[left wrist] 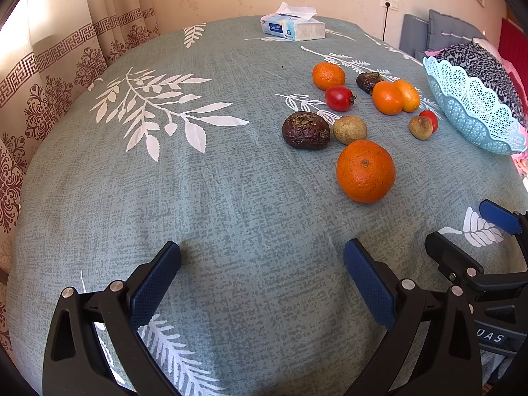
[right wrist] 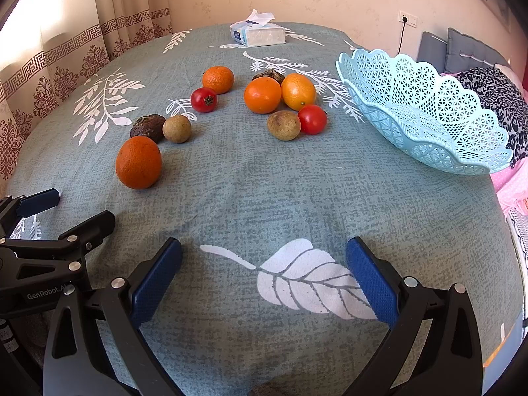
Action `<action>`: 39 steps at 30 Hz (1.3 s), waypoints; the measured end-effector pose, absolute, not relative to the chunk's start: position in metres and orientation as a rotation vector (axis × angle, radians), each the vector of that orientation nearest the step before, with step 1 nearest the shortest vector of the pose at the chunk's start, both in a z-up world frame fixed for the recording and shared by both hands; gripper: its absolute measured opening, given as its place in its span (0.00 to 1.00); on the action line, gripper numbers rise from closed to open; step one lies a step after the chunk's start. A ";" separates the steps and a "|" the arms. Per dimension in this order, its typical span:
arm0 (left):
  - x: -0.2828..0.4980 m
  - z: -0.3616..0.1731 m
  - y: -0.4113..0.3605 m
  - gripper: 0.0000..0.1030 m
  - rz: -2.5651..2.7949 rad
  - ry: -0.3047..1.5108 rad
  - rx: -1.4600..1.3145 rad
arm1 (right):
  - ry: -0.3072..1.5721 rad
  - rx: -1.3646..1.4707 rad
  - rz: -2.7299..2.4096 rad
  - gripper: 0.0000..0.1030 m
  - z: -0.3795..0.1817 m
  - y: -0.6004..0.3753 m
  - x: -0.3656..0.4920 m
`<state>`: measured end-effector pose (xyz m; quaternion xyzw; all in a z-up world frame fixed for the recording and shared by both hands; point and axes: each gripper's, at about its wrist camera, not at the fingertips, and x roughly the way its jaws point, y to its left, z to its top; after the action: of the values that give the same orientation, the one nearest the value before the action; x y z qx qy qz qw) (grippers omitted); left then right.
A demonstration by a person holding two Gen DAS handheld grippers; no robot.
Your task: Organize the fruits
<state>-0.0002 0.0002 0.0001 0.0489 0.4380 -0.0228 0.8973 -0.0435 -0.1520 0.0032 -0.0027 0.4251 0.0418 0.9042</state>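
Leaf-print cloth covers the desk (right wrist: 250,198), fruits loose mid-desk beside the basket (right wrist: 425,122) at its right edge, both grippers, left (left wrist: 262,283) and right (right wrist: 264,280), empty with fingers wide, so I'd straddle the near orange (right wrist: 138,162) fully before closing gently.

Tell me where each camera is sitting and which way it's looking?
Left wrist view: sits on the left gripper, looking forward over the leaf-print tablecloth at the fruits; its own open fingers show, with the right gripper beside it.
Right wrist view: sits on the right gripper, facing the same way; its open fingers show, with the left gripper at the left edge.
Both share: the big orange, the blue lace basket and the tissue pack.
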 end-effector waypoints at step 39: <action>0.000 0.000 0.000 0.95 -0.046 0.906 0.104 | 0.888 -0.032 0.105 0.98 0.002 -0.152 -0.041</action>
<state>-0.0003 0.0004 0.0001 0.0502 0.4373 -0.0223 0.8976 -0.0409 -0.1517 0.0022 -0.0157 0.4293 0.0508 0.9016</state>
